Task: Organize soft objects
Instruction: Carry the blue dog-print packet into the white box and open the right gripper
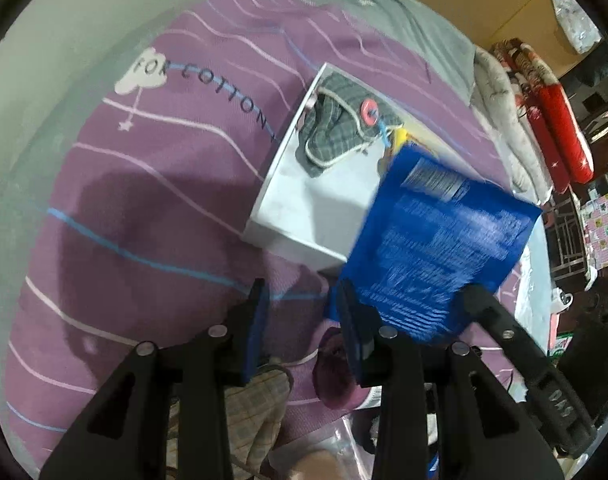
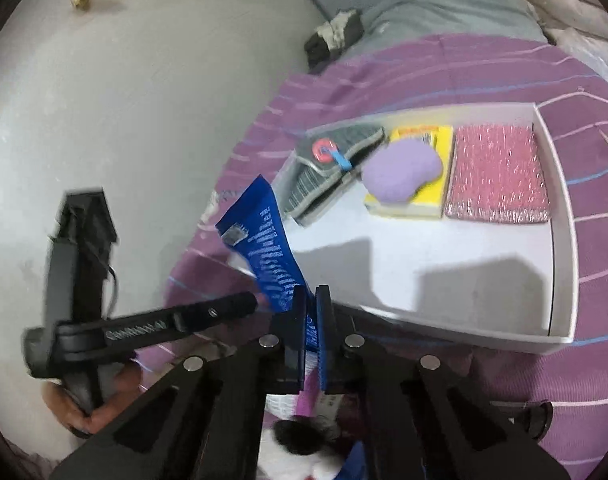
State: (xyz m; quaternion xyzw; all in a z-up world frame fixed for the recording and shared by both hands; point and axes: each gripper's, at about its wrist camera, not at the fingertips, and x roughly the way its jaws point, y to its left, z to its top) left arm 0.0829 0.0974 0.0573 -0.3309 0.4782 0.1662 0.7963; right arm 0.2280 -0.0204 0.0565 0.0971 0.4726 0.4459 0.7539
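1. A glossy blue packet, flat and covered in white print, is pinched at its lower edge between the pressed-together pads of the right gripper, just outside the near left corner of the white tray
2. The left gripper is spread with nothing between its blue-padded fingers, the packet just to its right
3. Inside the shallow, straight-walled tray: a grey checked cloth pouch at the far left, a rounded lilac sponge on a yellow pad, a glittery pink scrubber beside them
4. The tray's near half is bare, resting on a purple striped bedsheet
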